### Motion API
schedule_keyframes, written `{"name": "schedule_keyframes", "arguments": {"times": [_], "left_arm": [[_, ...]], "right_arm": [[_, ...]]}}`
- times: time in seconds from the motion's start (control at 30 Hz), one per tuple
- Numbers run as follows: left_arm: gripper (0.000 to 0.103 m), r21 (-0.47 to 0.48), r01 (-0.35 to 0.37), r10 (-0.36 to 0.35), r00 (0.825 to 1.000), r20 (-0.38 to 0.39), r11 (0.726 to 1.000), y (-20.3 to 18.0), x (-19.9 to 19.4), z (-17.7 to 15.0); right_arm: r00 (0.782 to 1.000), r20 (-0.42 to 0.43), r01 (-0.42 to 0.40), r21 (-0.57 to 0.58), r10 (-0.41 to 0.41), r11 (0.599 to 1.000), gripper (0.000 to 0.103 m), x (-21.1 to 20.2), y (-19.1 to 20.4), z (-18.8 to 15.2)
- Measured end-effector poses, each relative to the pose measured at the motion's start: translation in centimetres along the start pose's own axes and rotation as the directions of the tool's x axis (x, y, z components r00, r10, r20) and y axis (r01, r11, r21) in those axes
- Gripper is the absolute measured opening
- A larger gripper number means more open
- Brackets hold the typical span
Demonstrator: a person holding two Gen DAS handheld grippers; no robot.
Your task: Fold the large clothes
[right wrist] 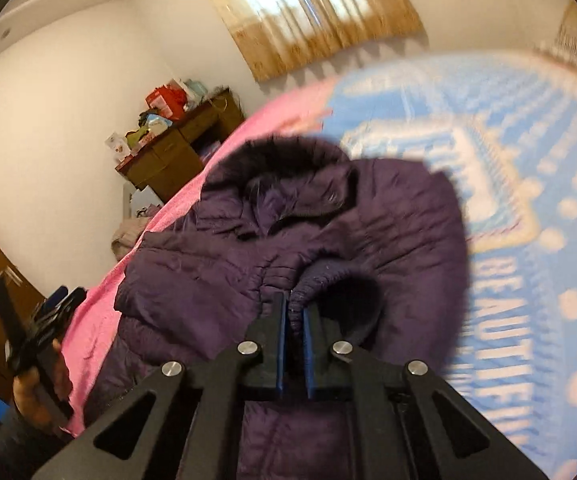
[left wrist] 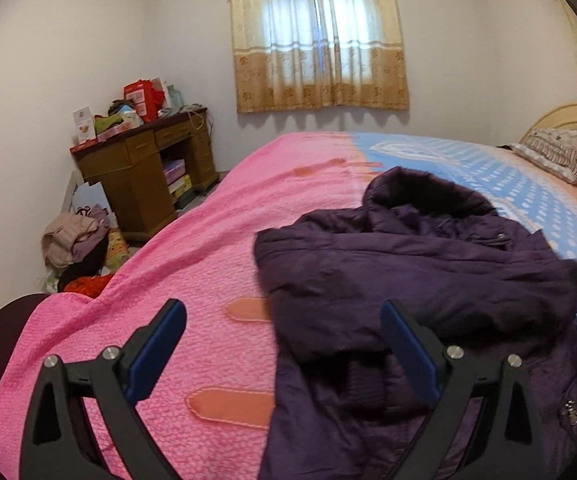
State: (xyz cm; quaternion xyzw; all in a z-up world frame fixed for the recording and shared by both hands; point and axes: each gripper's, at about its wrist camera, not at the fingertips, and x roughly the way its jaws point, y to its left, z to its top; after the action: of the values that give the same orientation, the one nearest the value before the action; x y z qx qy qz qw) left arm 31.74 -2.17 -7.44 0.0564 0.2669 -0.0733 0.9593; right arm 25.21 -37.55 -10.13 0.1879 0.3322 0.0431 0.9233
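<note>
A dark purple jacket [left wrist: 428, 264] lies on the bed [left wrist: 216, 264], mostly on the pink half of the cover with its hood [left wrist: 416, 188] toward the window and its right side reaching onto the blue dotted half [left wrist: 528, 184]. One sleeve [left wrist: 328, 256] is folded across the chest.

The left gripper [left wrist: 284, 356] hangs over the near edge of the bed with its fingers [left wrist: 156, 352] wide apart and nothing between them — the left finger is over bare pink cover, the right one [left wrist: 408, 356] over the jacket's lower front. Whether it touches the cloth I cannot tell.

The right gripper [right wrist: 294, 336] is closed, its blue pads [right wrist: 281, 344] pinching the ribbed cuff [right wrist: 308, 284] of the other sleeve, which bunches up just above the fingertips. The blue cover behind it is blurred. In the right wrist view the left gripper [right wrist: 54, 308] shows at the left edge, held in a hand [right wrist: 36, 392] beside the pink cover.

Beyond the bed stand a brown desk [left wrist: 148, 168] piled with boxes and bags, a heap of clothes [left wrist: 76, 236] on the floor next to it, and a curtained window [left wrist: 316, 36]. A pillow [left wrist: 556, 148] rests against the headboard at the far right
</note>
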Motion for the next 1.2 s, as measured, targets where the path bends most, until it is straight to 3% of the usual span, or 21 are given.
{"name": "schedule_keyframes", "arguments": {"times": [0.1, 0.13, 0.2, 0.27, 0.3, 0.33, 0.43, 0.5, 0.63, 0.73, 0.9, 1.07, 1.2], "left_arm": [[0.100, -0.001, -0.018, 0.018, 1.000, -0.017, 1.000, -0.2, 1.0, 0.1], [0.100, -0.001, -0.018, 0.018, 0.999, -0.027, 1.000, -0.3, 1.3, 0.1], [0.100, 0.004, -0.032, 0.032, 0.998, -0.050, 0.999, -1.1, 2.2, 0.1], [0.100, 0.001, -0.026, 0.026, 0.997, -0.072, 1.000, -1.5, 2.7, 0.1], [0.100, 0.002, -0.019, 0.019, 0.997, -0.077, 1.000, -1.8, 2.7, 0.1], [0.100, 0.011, -0.018, 0.019, 0.997, -0.072, 1.000, -2.0, 2.6, 0.3], [0.100, 0.036, -0.031, 0.032, 0.999, -0.031, 0.999, -2.8, 2.1, 1.3], [0.101, 0.032, -0.029, 0.030, 0.999, -0.011, 0.999, -3.4, 2.1, 2.3], [0.103, 0.040, 0.025, -0.025, 1.000, 0.008, 0.999, -5.9, 3.6, 4.3], [0.103, 0.059, 0.029, -0.028, 0.999, -0.024, 0.998, -7.7, 6.2, 4.2], [0.103, 0.099, 0.005, 0.015, 0.980, -0.201, 0.995, -7.8, 11.9, 0.7], [0.103, 0.066, 0.051, -0.034, 0.970, -0.242, 0.997, -6.8, 13.1, -0.9], [0.103, 0.062, 0.049, -0.031, 0.963, -0.268, 0.997, -6.8, 13.4, -1.1]], "right_arm": [[0.996, 0.012, 0.087, 0.011, -0.087, 0.996, 0.006, -1.0, -1.7, -0.1], [0.988, -0.006, 0.155, 0.010, -0.155, 0.988, 0.006, -0.5, -2.6, -0.4], [0.984, -0.035, 0.178, 0.014, -0.177, 0.984, 0.007, 0.1, -4.0, -1.2], [0.974, -0.079, 0.213, -0.022, -0.214, 0.977, 0.030, 1.0, -3.5, -1.6], [0.962, -0.071, 0.262, -0.042, -0.265, 0.964, 0.060, 0.8, -3.0, -1.7], [0.948, -0.030, 0.313, -0.056, -0.315, 0.948, 0.069, 0.0, -2.3, -1.5], [0.929, 0.088, 0.365, -0.059, -0.360, 0.929, 0.069, -2.8, 0.0, -0.2], [0.941, 0.123, 0.325, -0.079, -0.315, 0.942, 0.069, -3.4, 2.0, 0.7], [0.976, 0.050, 0.217, -0.076, -0.214, 0.973, 0.069, 0.2, 5.0, 1.3], [0.964, -0.002, 0.264, -0.109, -0.266, 0.958, 0.069, 4.8, 5.6, 0.0], [0.958, -0.062, 0.271, -0.118, -0.279, 0.955, 0.069, 8.6, 3.8, -2.5], [0.951, -0.091, 0.278, -0.168, -0.296, 0.946, 0.069, 9.9, 4.0, -3.1], [0.938, -0.112, 0.300, -0.205, -0.327, 0.932, 0.071, 10.9, 4.4, -3.1]]}}
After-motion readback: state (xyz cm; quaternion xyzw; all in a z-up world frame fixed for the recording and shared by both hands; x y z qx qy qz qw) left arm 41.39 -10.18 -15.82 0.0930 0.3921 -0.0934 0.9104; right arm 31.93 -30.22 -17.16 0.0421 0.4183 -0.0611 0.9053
